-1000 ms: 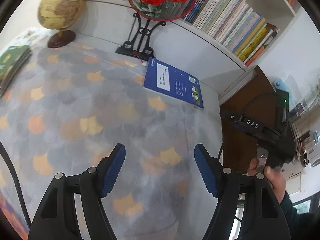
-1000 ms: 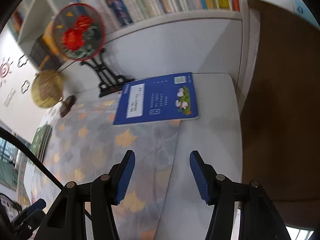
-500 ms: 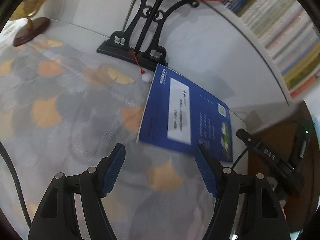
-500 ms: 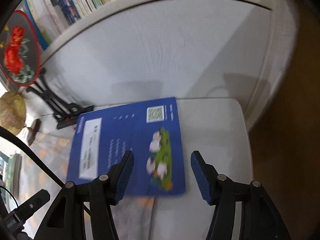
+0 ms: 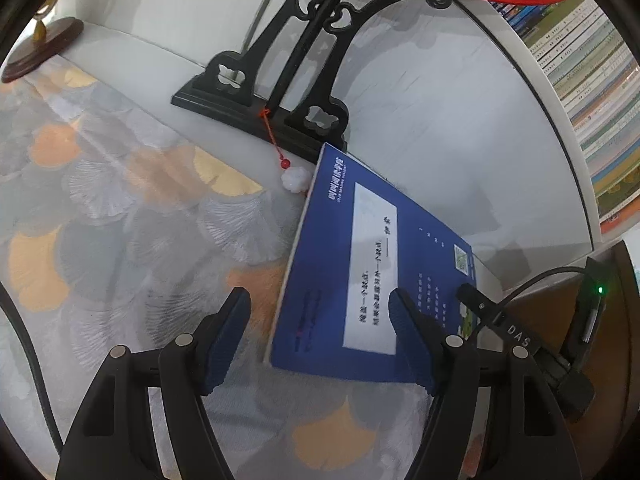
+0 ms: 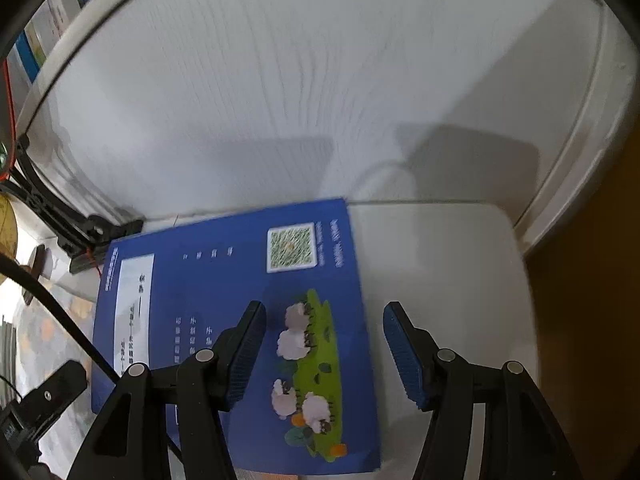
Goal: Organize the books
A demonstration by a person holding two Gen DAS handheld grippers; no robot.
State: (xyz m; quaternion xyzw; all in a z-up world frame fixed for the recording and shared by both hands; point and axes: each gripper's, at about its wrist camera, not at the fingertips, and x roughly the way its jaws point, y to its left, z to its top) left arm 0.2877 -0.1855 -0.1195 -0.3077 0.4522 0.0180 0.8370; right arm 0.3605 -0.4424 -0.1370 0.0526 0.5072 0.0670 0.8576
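- Both grippers have come down onto the flat blue paperback book (image 5: 372,264) since 1 second ago, when it lay well ahead of them.
- The book lies on the white bench (image 6: 440,264), partly over the leaf-patterned cloth (image 5: 120,208), beside the black carved stand (image 5: 256,108).
- Your left gripper (image 5: 318,340) is released, straddling the book's near-left corner.
- Your right gripper (image 6: 324,352) is released, straddling its right edge; nothing is grasped.
- Judged stage: approach done, grasp next.

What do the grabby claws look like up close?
Both are black plastic. The left gripper and right gripper each have two fingers with ridged blue pads and small silver screws. A black cable trails beside the right one, which has white "DAS" lettering.
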